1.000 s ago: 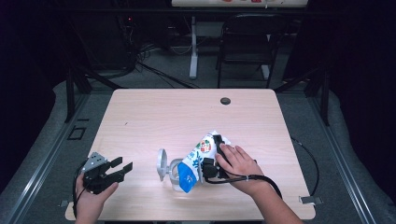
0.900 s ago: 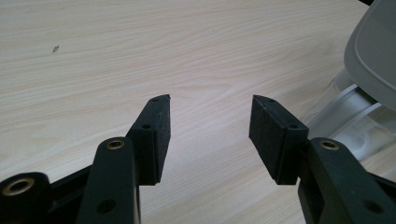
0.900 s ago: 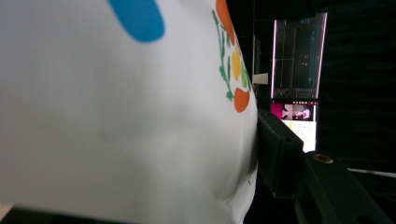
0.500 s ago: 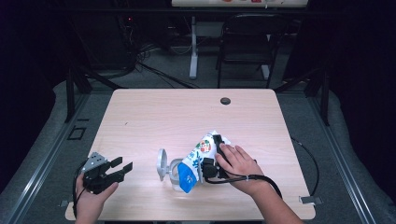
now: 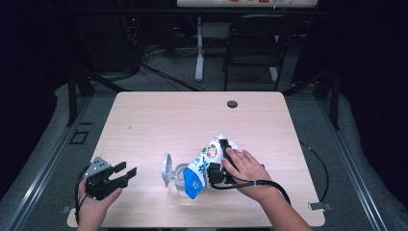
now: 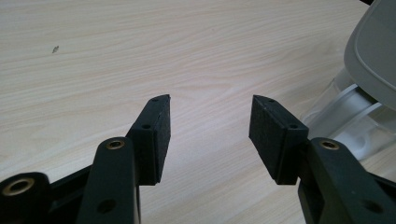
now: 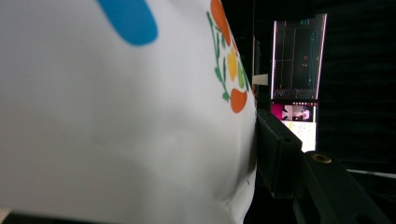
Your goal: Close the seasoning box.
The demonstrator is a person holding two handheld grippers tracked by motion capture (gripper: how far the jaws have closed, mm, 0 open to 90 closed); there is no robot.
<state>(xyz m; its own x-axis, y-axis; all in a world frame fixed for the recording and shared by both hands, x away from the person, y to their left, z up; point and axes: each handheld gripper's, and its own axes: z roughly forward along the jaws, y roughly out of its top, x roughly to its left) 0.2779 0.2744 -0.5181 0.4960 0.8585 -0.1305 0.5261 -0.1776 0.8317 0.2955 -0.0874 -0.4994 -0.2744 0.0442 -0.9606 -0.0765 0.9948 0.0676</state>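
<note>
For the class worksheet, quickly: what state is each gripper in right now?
Left gripper: open, holding nothing.
Right gripper: closed on the white printed food bag, tilted over the clear plastic lidded container.

Left gripper (image 5: 126, 174) low, fingers (image 6: 152, 135) spread, empty; right gripper (image 5: 217, 159) fingers (image 7: 278, 149) clamped, tilted.

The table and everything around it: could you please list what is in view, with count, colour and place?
table: one, light wood, centre
bag: one, white with blue and fruit print, front middle, tilted into the container
container: one, clear with grey lid open, left of the bag
black disc: one, far edge of the table
chair: one, dark, behind the table
left gripper: black, jaws open, front left
right gripper: black, clamped on the bag
</note>
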